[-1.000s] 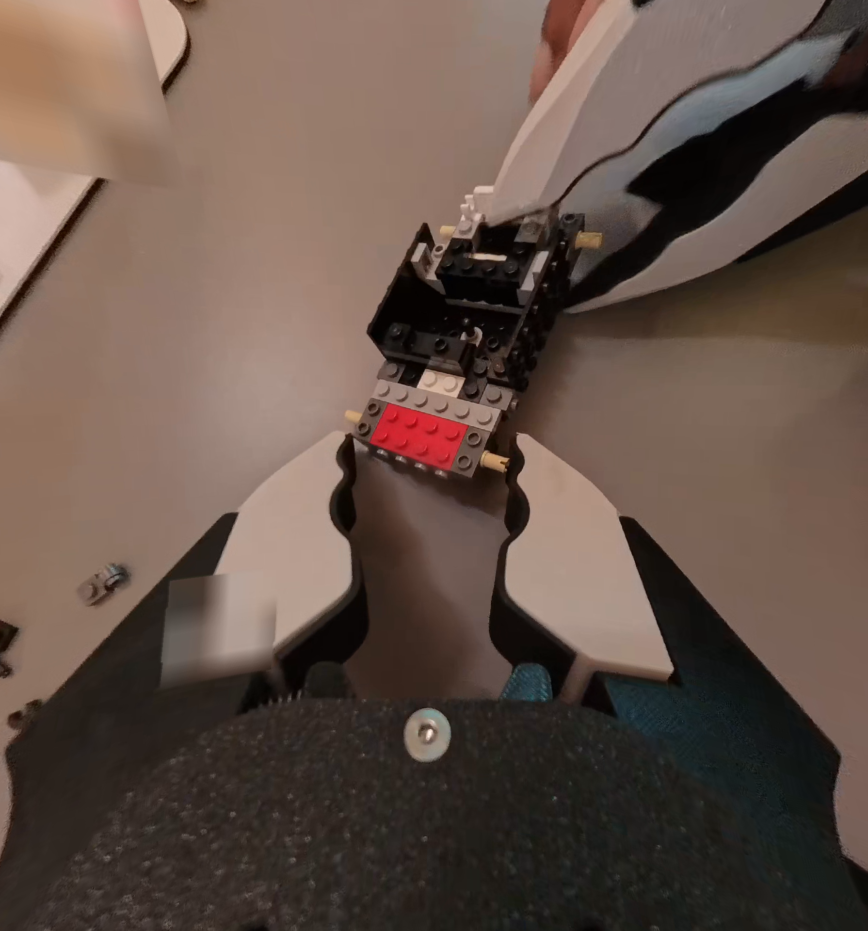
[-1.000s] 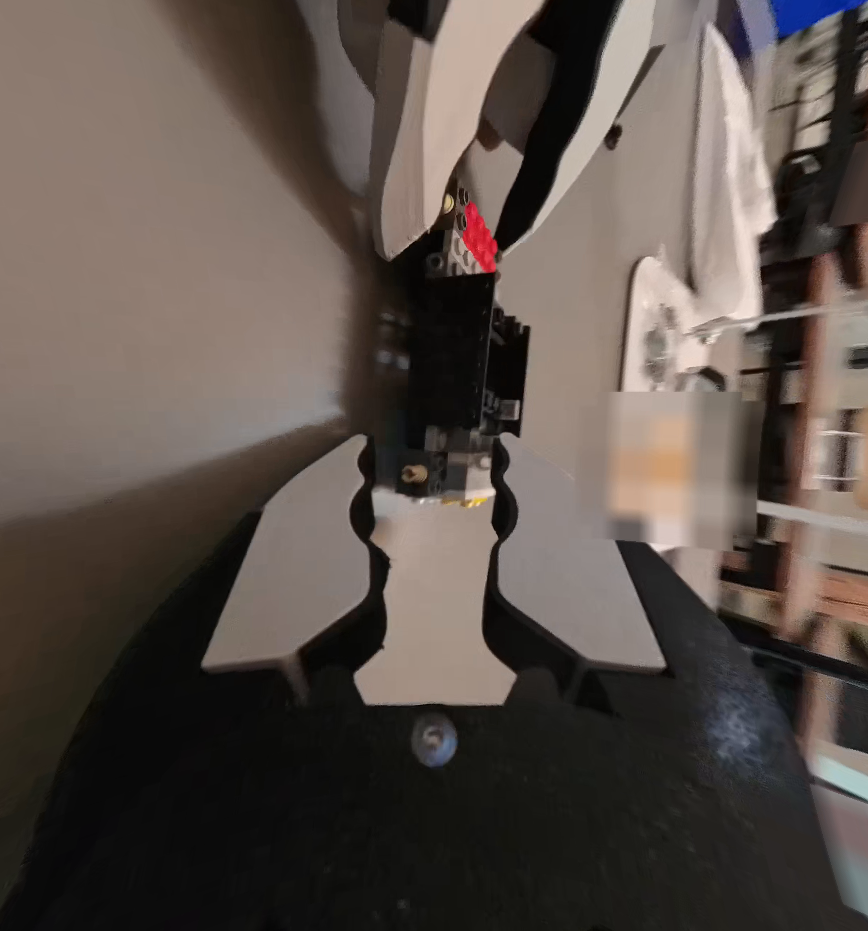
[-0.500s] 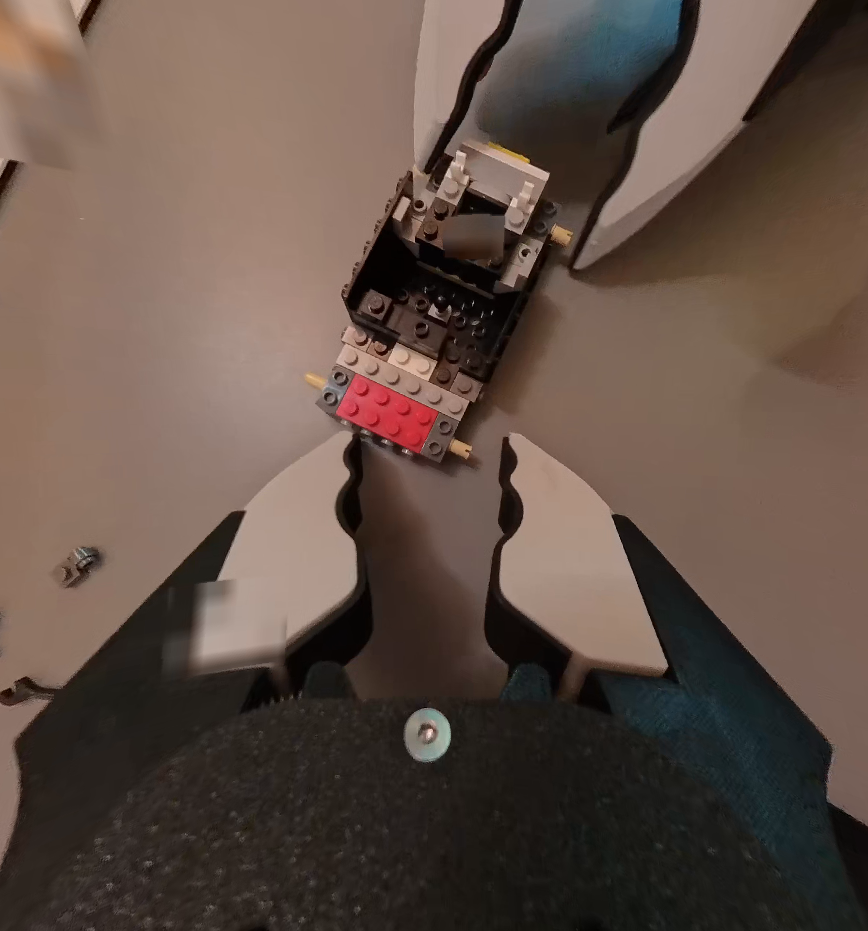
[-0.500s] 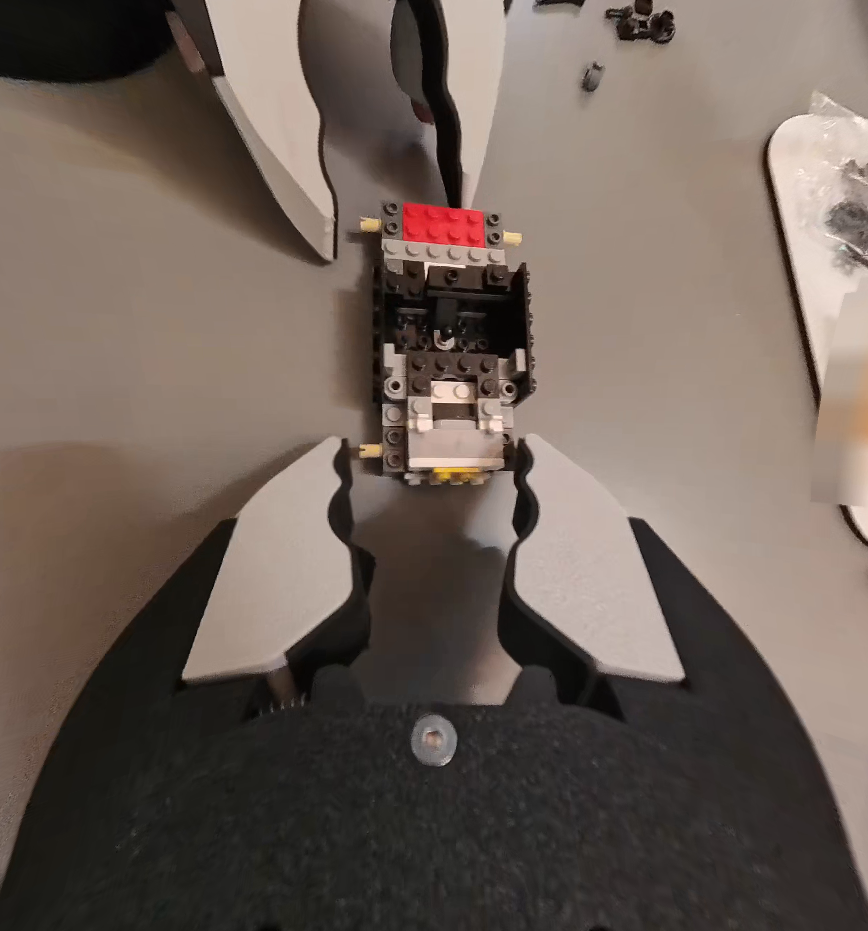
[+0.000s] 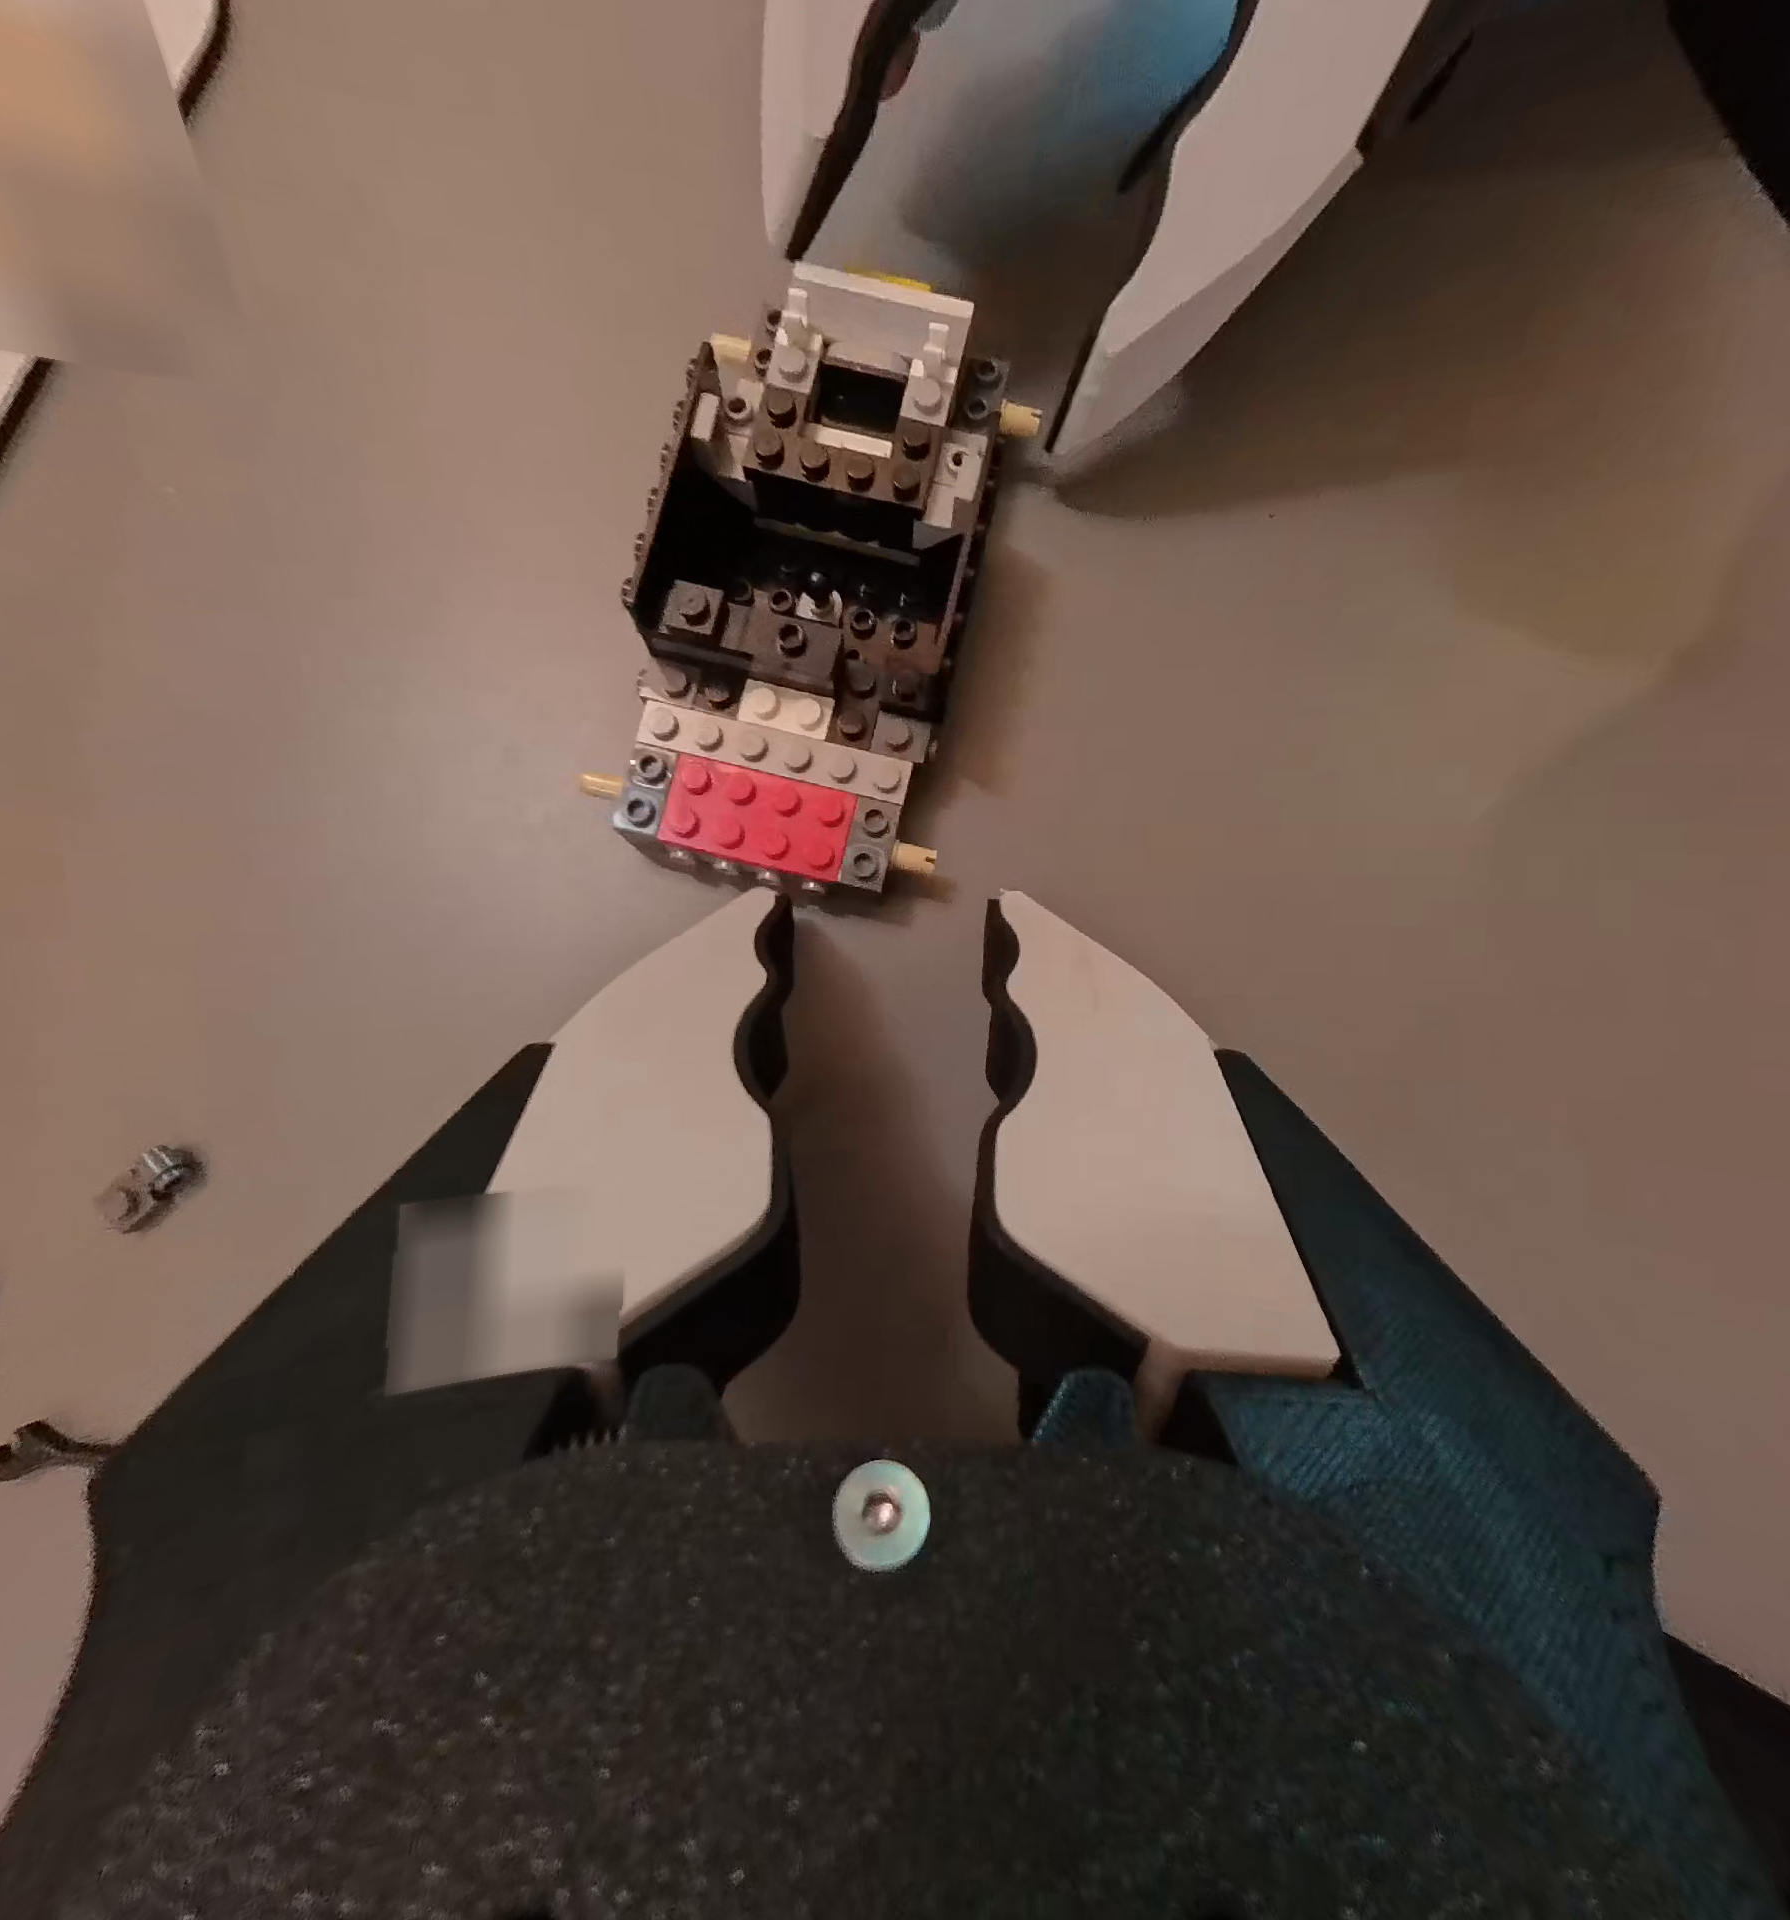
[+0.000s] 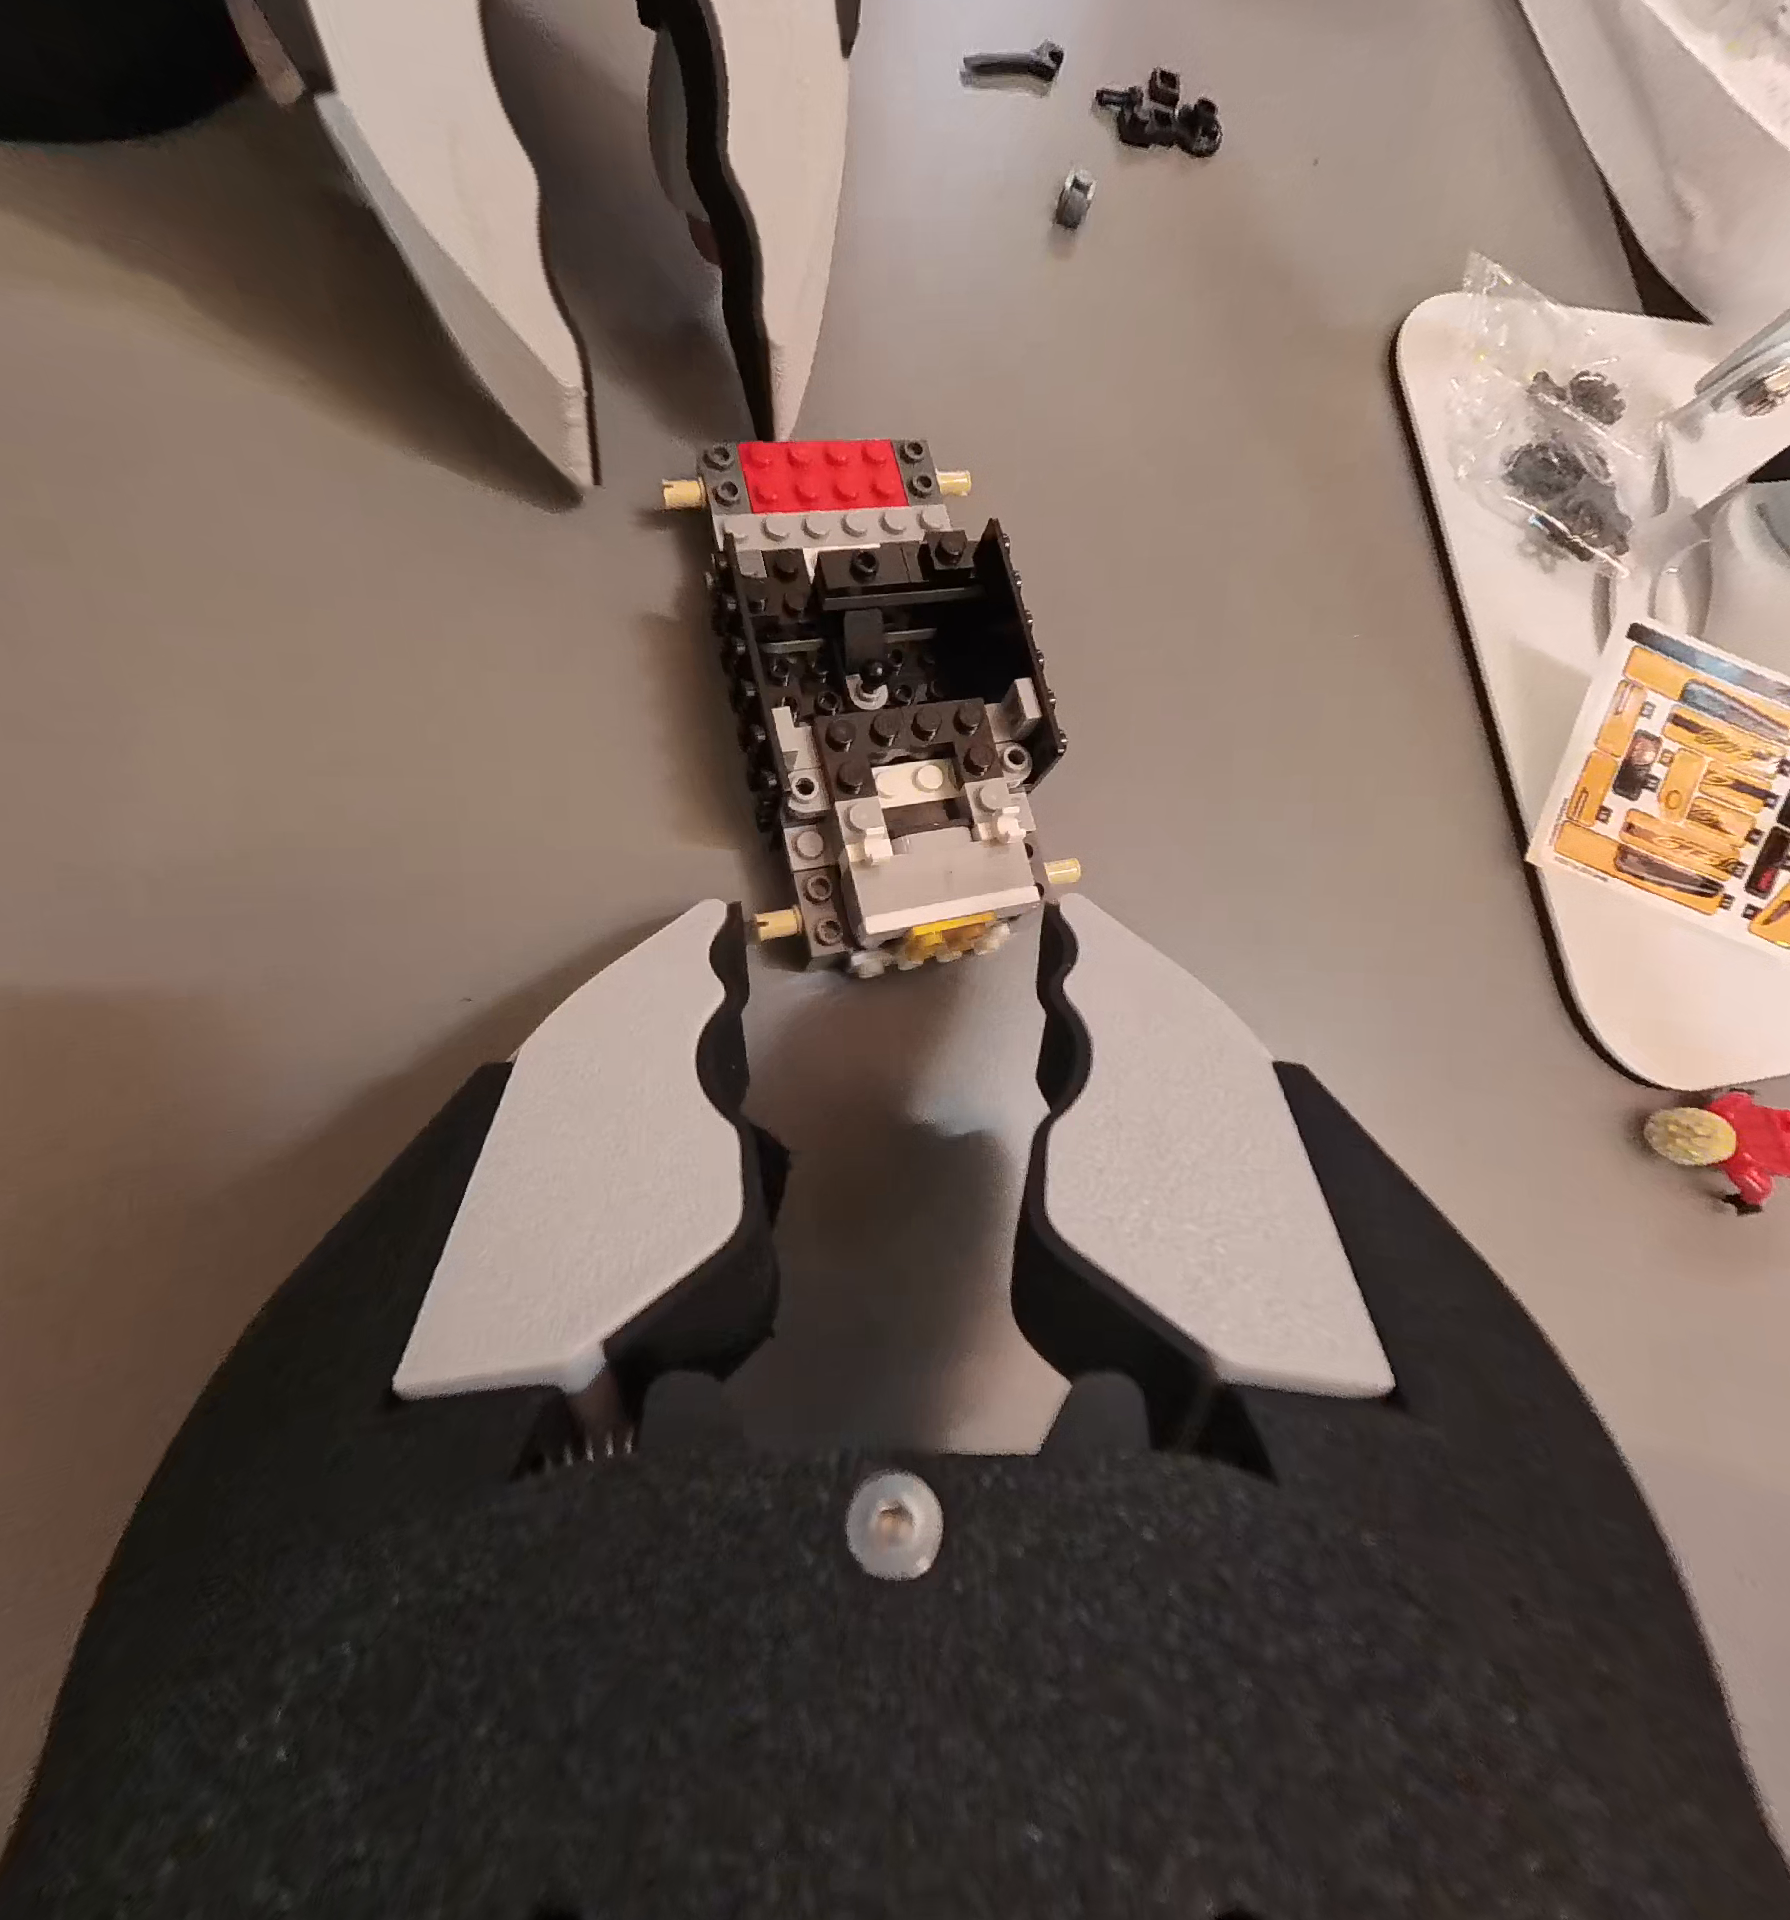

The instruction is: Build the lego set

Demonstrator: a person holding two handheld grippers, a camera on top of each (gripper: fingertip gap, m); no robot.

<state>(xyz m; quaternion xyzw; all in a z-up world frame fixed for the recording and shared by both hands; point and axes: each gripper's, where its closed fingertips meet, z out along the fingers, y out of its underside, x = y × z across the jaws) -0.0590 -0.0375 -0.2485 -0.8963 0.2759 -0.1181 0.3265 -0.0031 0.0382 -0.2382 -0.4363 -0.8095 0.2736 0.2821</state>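
A part-built lego car body [image 5: 813, 613], black and grey with a red plate at one end and tan axle pins, rests upright on the grey table; it also shows in the right wrist view [image 6: 886, 696]. My left gripper [image 5: 886, 904] is open and empty, its tips just short of the red end. My right gripper [image 6: 886, 920] is open and empty, its tips on either side of the grey and yellow end, not gripping. Each gripper shows at the top of the other's view [image 5: 932, 239] [image 6: 678, 436].
A white tray [image 6: 1493, 582] at the right holds a clear bag of small black parts [image 6: 1545, 457] and a yellow sticker sheet [image 6: 1701, 800]. A red minifigure piece [image 6: 1753, 1148] lies below it. Loose small parts lie at the far side [image 6: 1161, 109] and at the left [image 5: 148, 1184]. One gripper's finger ends stand about 10 centimetres off the other's. To the red minifigure piece [image 6: 1753, 1148]: right tips about 20 centimetres, left tips about 25 centimetres.
A second ago both grippers held the car tilted off the table. They set it down flat, let go and opened, and both have drawn back a little.
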